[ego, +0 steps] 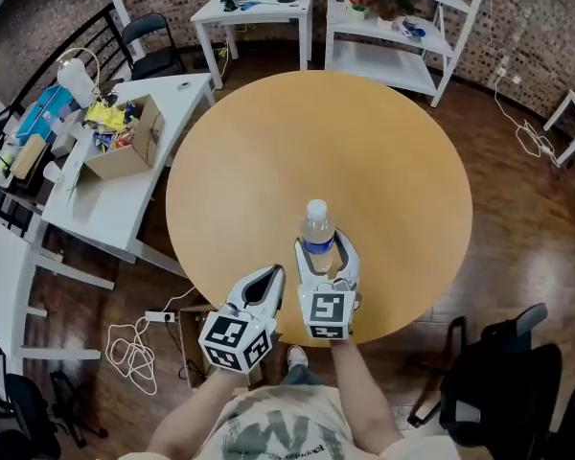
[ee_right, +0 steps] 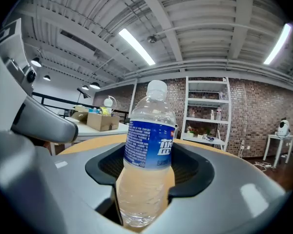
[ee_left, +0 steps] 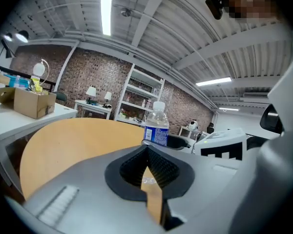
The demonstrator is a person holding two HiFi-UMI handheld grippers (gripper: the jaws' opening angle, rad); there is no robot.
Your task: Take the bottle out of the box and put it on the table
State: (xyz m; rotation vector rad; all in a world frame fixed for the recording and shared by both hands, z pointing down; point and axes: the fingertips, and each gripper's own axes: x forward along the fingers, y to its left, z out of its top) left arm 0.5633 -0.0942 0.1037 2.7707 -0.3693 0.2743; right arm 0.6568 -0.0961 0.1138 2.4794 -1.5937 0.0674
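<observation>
The bottle (ego: 317,230) is clear, with a white cap and a blue label with white print. My left gripper (ego: 268,276) and right gripper (ego: 326,250) are pale grey, black inside, with black-and-white square markers. Desk (ego: 268,161) tan, floor (ego: 517,218) dark brown.

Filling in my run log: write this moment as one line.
right gripper: shut on bottle | bottle: upright, over round table, near its edge | left gripper: shut, empty, beside right

Head view steeply down over the table (ego: 268,142); both gripper views low, near-level across it toward the white shelf (ee_right: 207,111)
</observation>
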